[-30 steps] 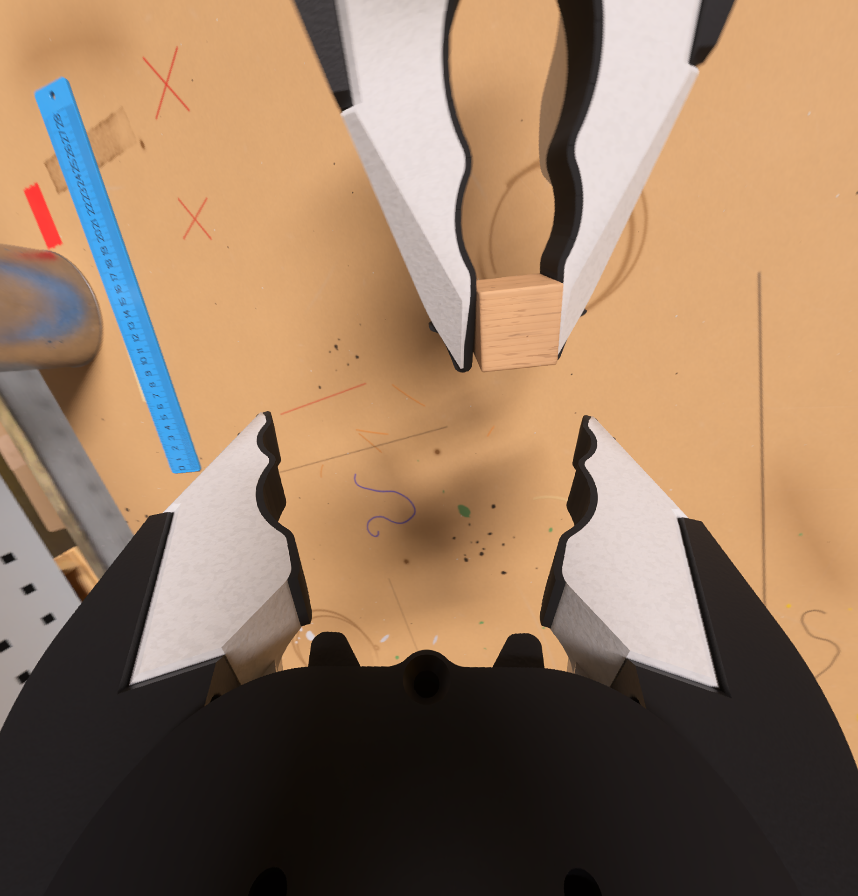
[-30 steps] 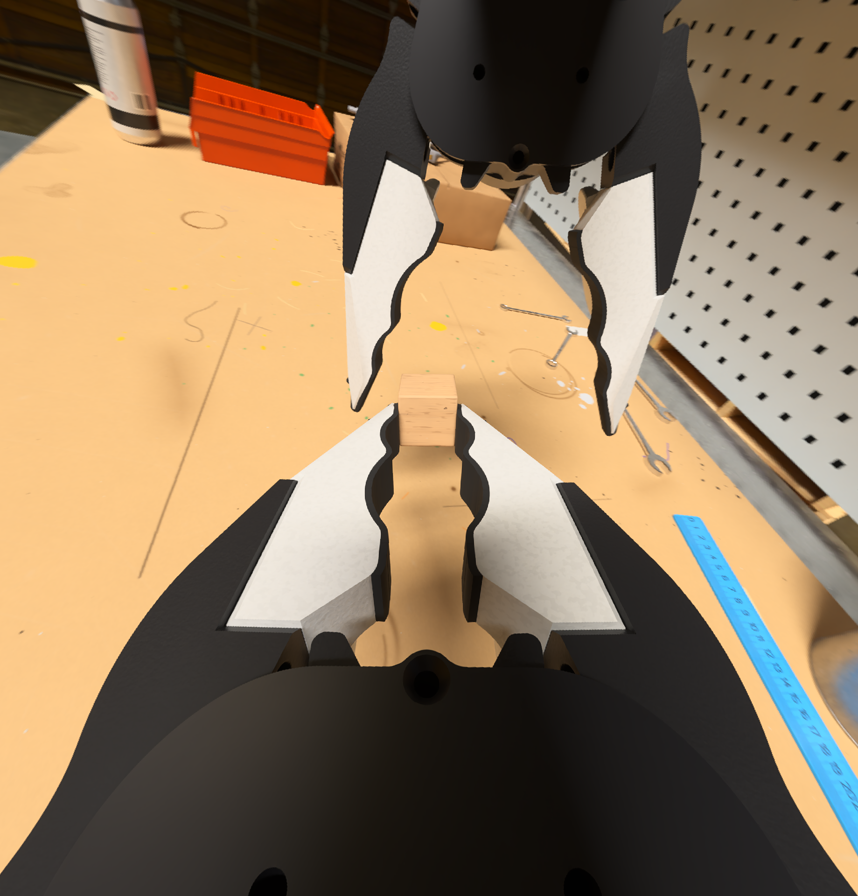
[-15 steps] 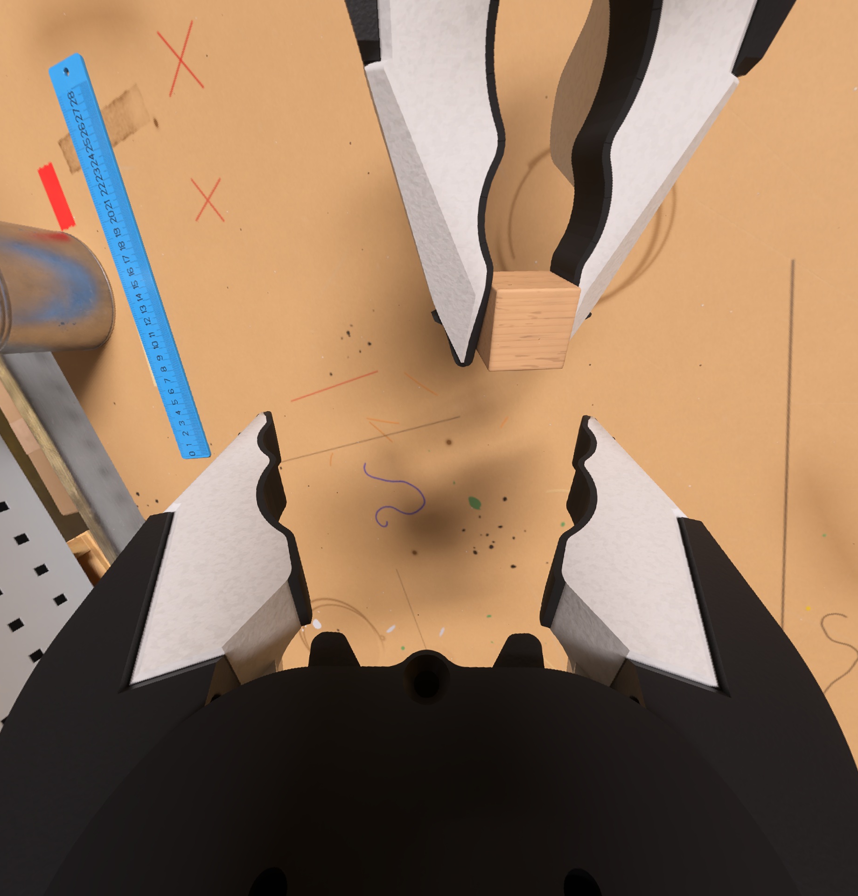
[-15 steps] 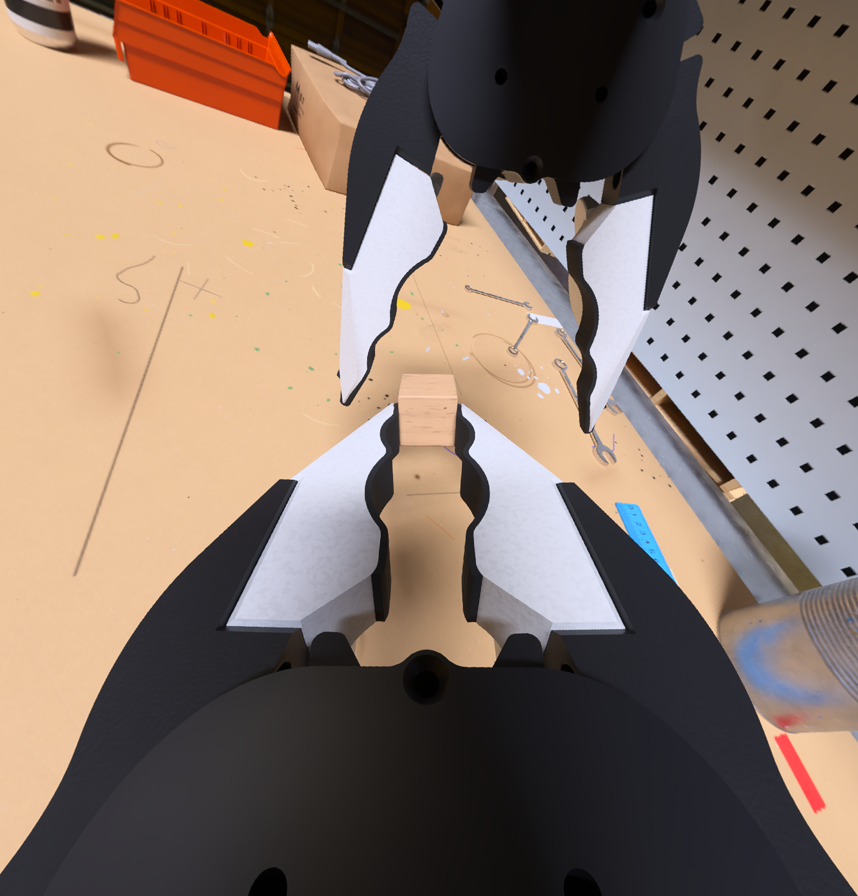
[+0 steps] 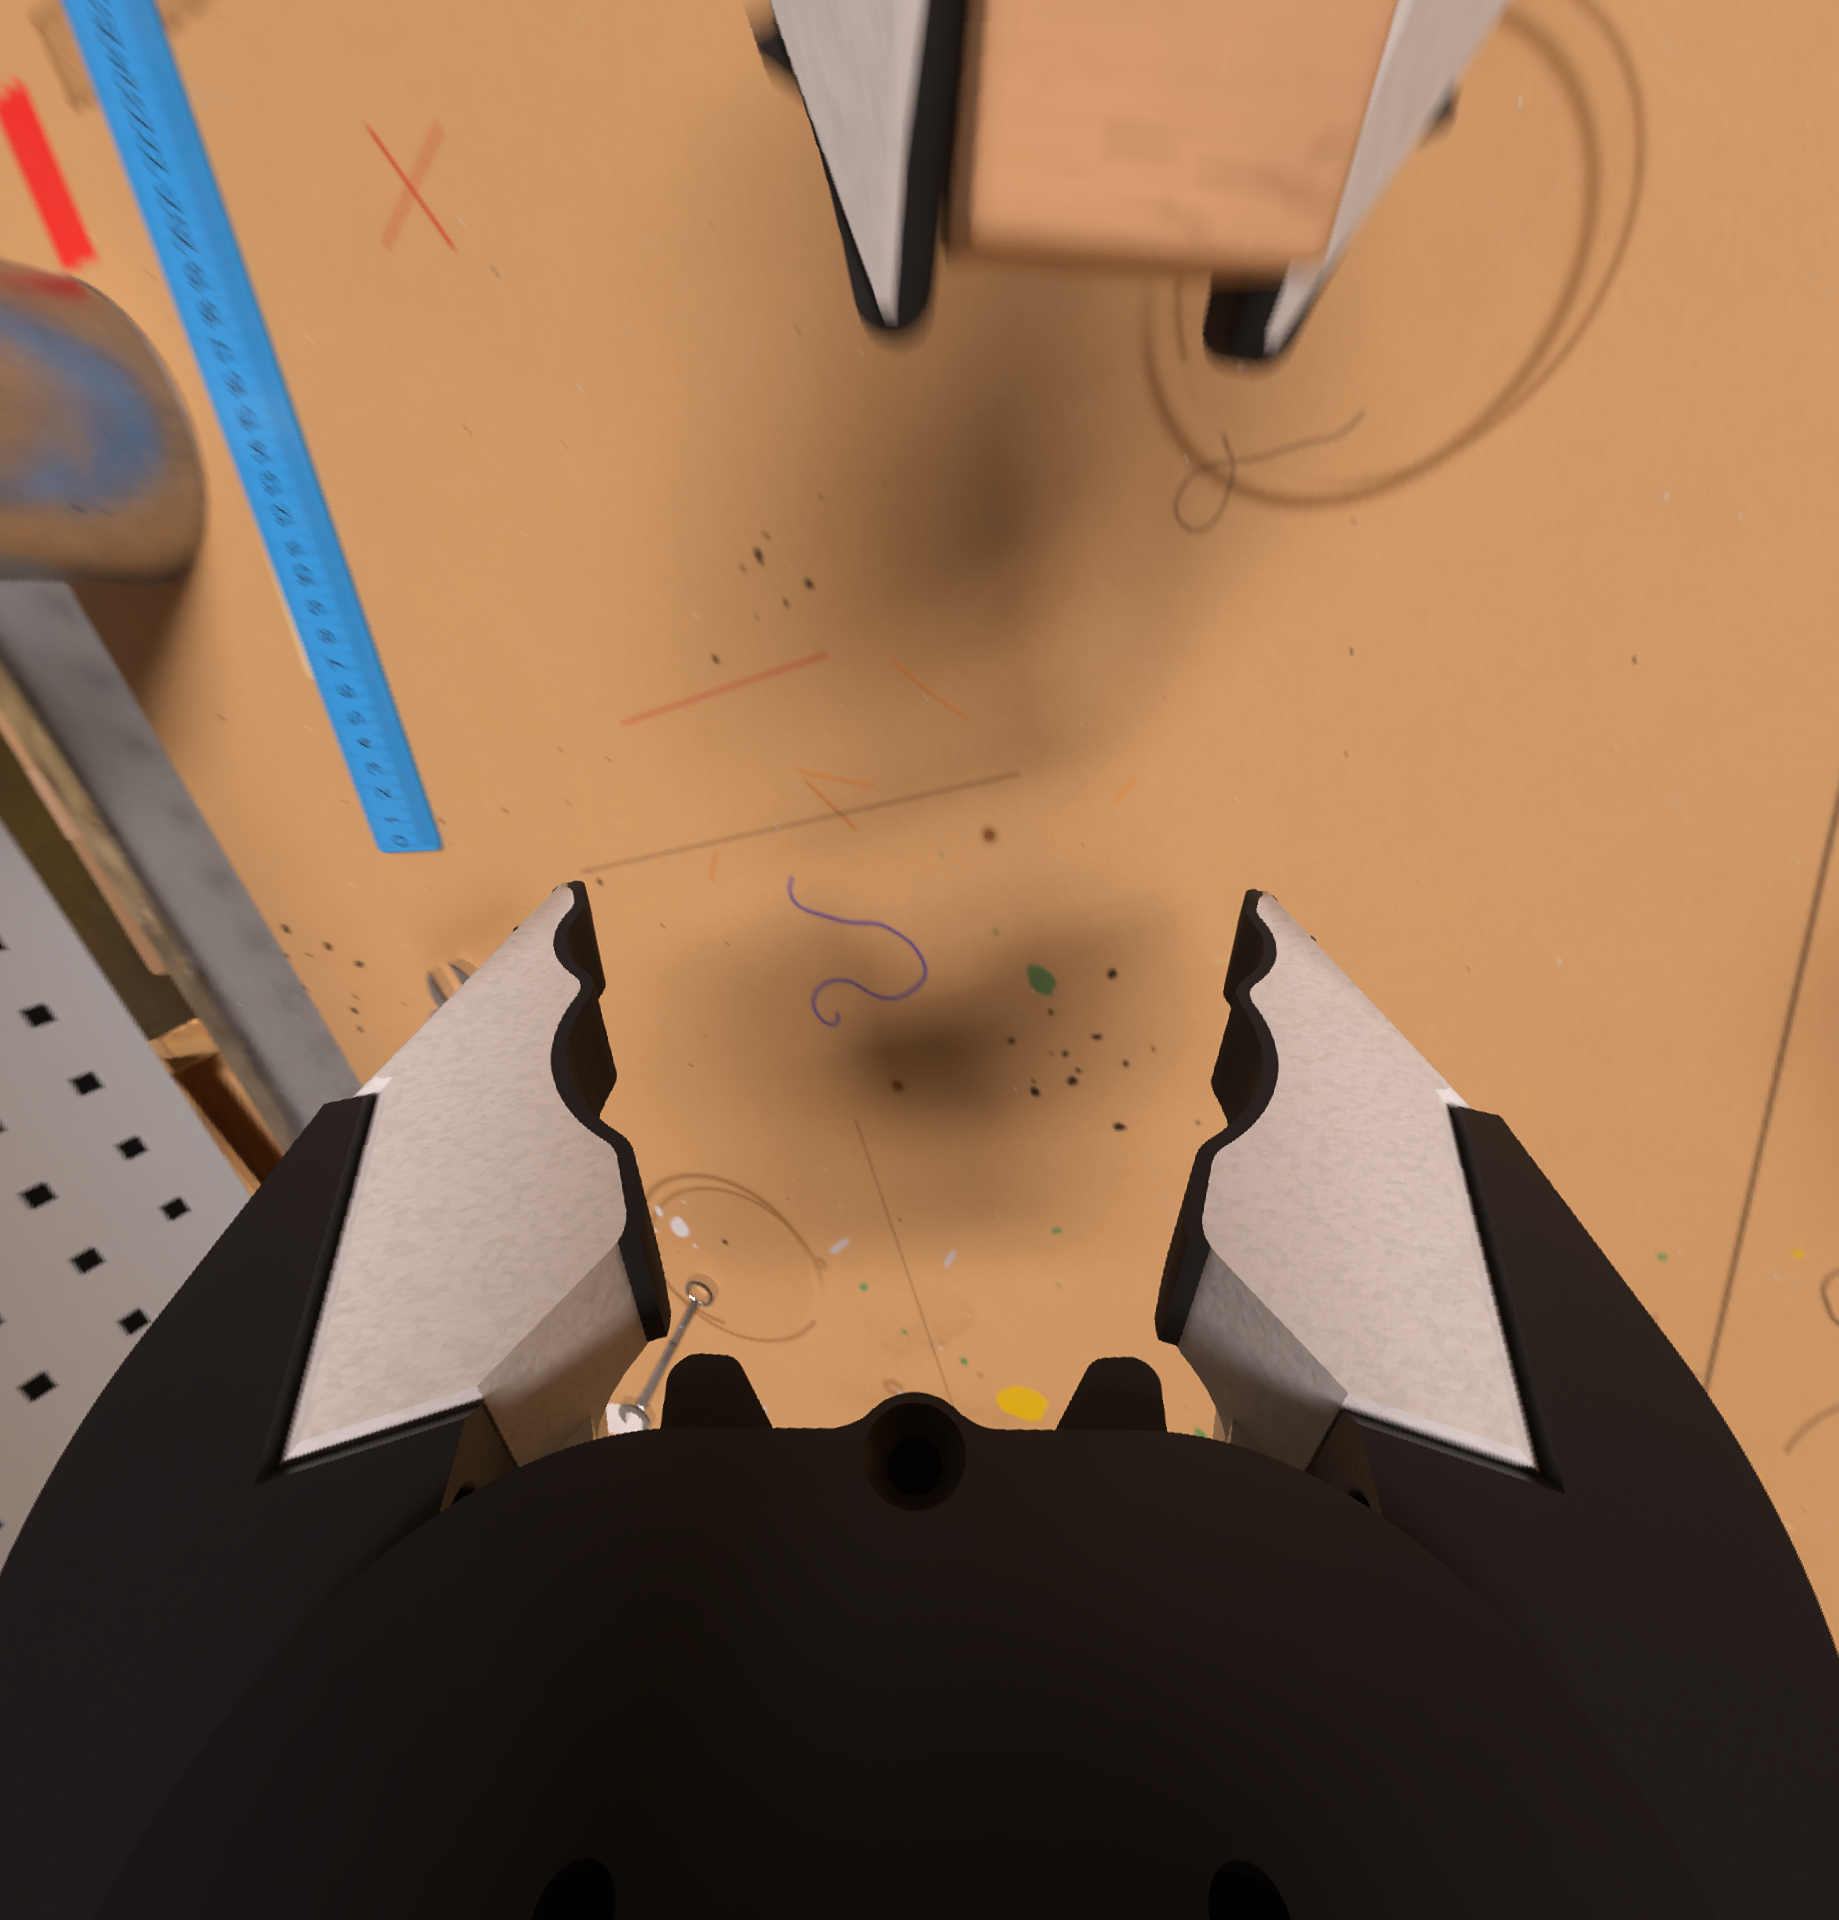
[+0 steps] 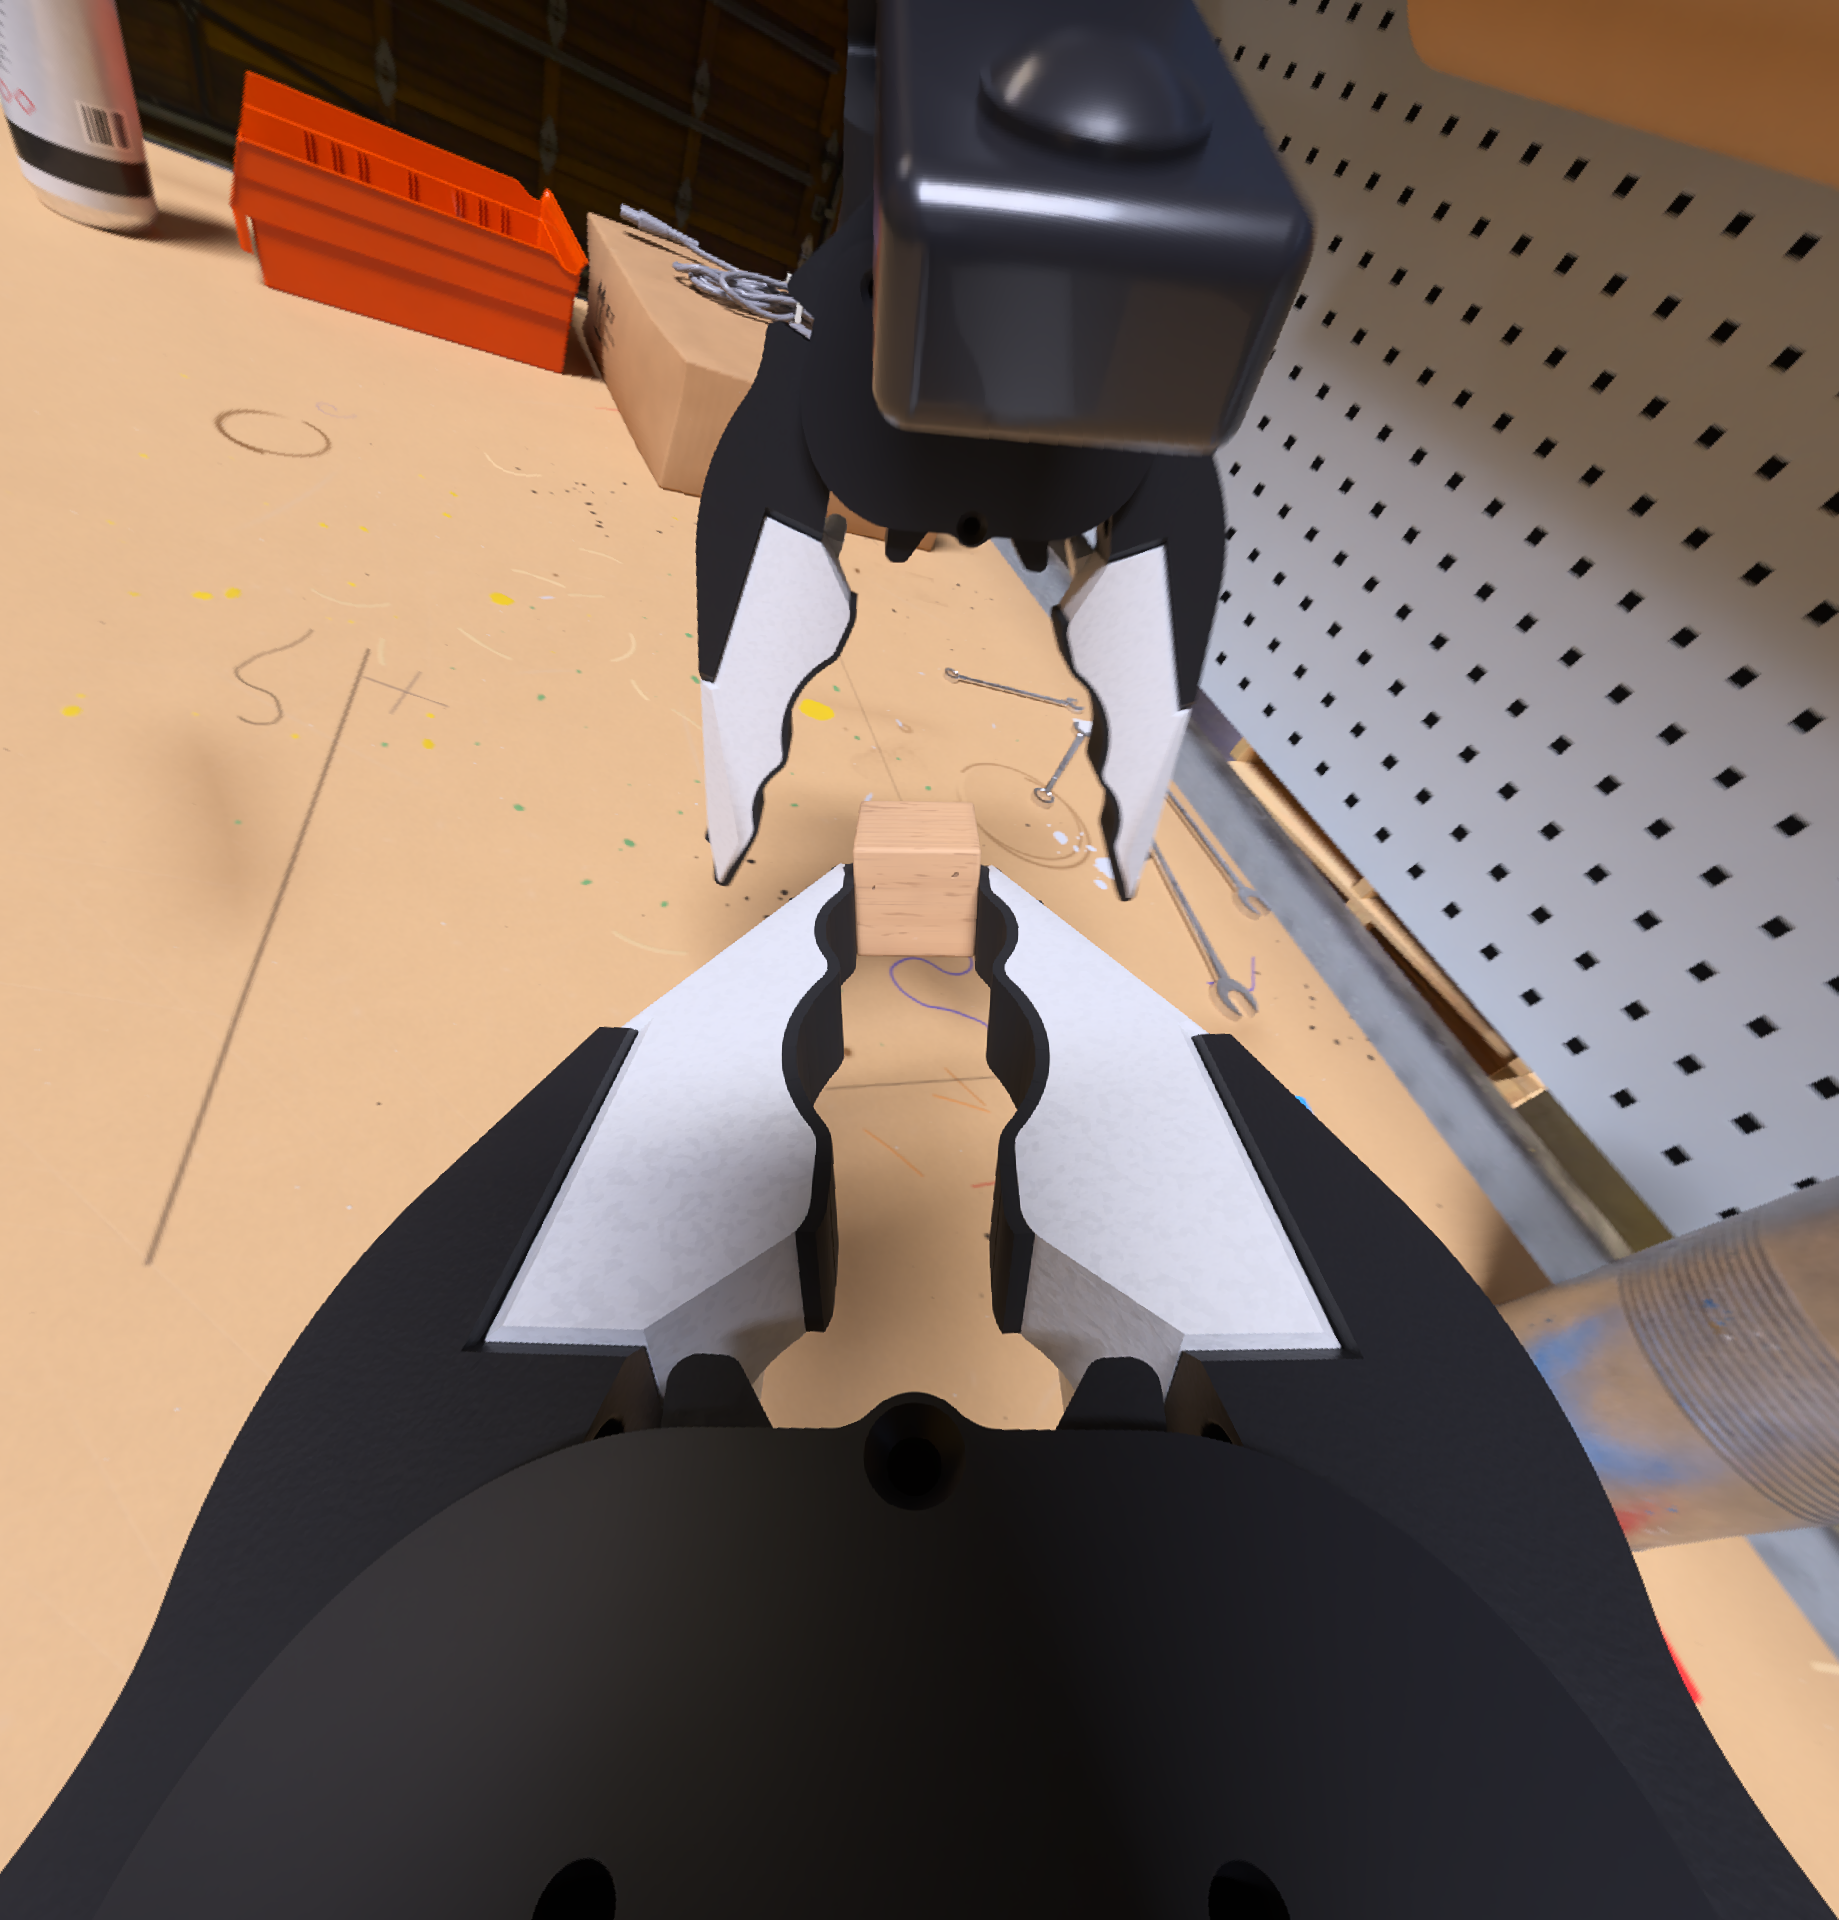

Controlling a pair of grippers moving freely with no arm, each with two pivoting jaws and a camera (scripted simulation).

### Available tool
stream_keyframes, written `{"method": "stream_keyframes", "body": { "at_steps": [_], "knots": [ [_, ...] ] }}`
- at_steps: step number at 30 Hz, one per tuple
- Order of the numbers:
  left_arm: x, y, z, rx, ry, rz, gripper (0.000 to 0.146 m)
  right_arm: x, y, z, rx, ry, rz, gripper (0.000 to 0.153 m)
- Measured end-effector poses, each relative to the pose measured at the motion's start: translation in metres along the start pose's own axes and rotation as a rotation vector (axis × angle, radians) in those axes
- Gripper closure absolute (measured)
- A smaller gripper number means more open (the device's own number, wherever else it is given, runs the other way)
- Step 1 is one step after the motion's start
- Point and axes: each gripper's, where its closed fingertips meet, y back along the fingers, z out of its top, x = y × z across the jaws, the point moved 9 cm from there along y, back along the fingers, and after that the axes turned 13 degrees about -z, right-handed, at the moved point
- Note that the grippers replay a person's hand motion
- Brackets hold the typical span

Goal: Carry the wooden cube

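The wooden cube [image 6: 915, 878] is a small light block clamped between the tips of my right gripper [image 6: 915, 894], which is shut on it and holds it above the tan workbench [image 6: 375, 935]. In the left wrist view the cube [image 5: 1143, 135] is large and blurred at the top edge, between the right gripper's fingers [image 5: 879, 156]. Its shadow falls on the bench well below it. My left gripper [image 5: 913, 899] is open and empty, facing the cube from the other side. Its white fingers [image 6: 769, 675] straddle the space just beyond the cube without touching it.
A blue ruler [image 5: 250, 436], red tape [image 5: 42, 177] and a metal pipe [image 6: 1725, 1382] lie near the pegboard wall [image 6: 1621, 623]. Wrenches [image 6: 1195, 914] lie by the wall. An orange bin [image 6: 406, 249], a cardboard box [image 6: 676, 384] and a spray can [image 6: 63, 114] stand at the back.
My right gripper has risen with the cube, which now looks much larger and higher in the left wrist view. The left gripper stayed open, now tilted more steeply down over the cube.
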Motion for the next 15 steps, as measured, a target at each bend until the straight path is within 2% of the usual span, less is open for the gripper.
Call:
{"method": "stream_keyframes", "body": {
  "at_steps": [2, 4, 6, 15],
  "knots": [
    [0.003, 0.003, 0.005, -0.009, -0.005, 0.035, 0.026, 0.001, -0.002, 0.000, 0.003, -0.030, 0.018, 0.131],
    [0.008, 0.004, 0.003, 0.009, 0.009, 0.061, 0.027, 0.000, 0.001, 0.006, 0.011, -0.005, 0.001, 0.131],
    [0.009, 0.008, -0.002, -0.041, 0.047, 0.052, 0.027, -0.005, 0.008, 0.013, 0.020, 0.007, -0.030, 0.131],
    [0.004, 0.014, -0.016, -0.139, 0.124, 0.087, 0.026, -0.056, 0.064, 0.037, 0.064, 0.006, -0.222, 0.131]
  ]
}}
